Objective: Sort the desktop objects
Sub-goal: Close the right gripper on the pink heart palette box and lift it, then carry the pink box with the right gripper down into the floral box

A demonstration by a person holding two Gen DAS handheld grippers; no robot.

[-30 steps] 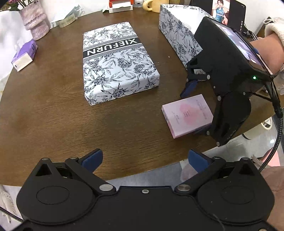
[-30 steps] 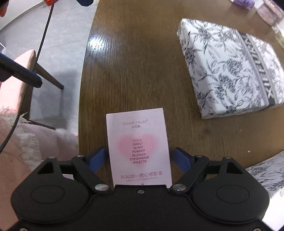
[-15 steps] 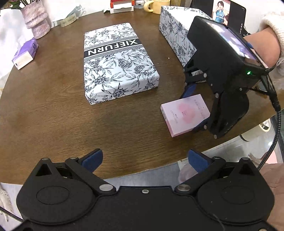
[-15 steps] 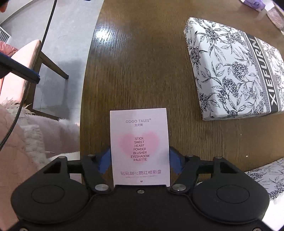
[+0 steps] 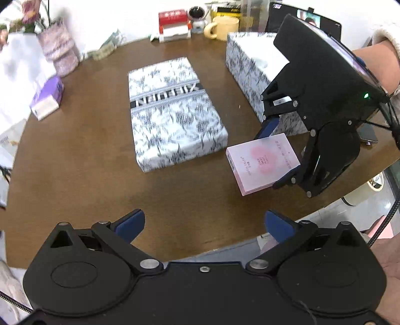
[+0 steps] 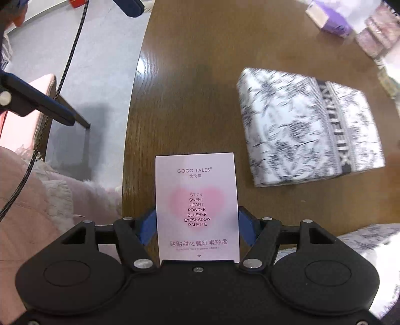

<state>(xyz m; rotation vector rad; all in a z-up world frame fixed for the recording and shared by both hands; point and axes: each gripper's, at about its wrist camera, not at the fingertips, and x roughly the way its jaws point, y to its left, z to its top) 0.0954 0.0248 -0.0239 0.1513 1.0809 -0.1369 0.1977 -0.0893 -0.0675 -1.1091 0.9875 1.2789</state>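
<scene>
Left wrist view: open floral box (image 5: 252, 65), contents unclear.

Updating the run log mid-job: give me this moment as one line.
right tool: shut on pink palette box, off table | left tool: open, empty | open patterned box: behind right tool

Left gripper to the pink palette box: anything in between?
Nothing. In the left wrist view only bare wooden table separates the open left gripper from the pink palette box, which the right gripper holds.

Round wooden table (image 5: 75, 175), grey floor (image 6: 100, 62), white wall (image 5: 112, 15).
</scene>
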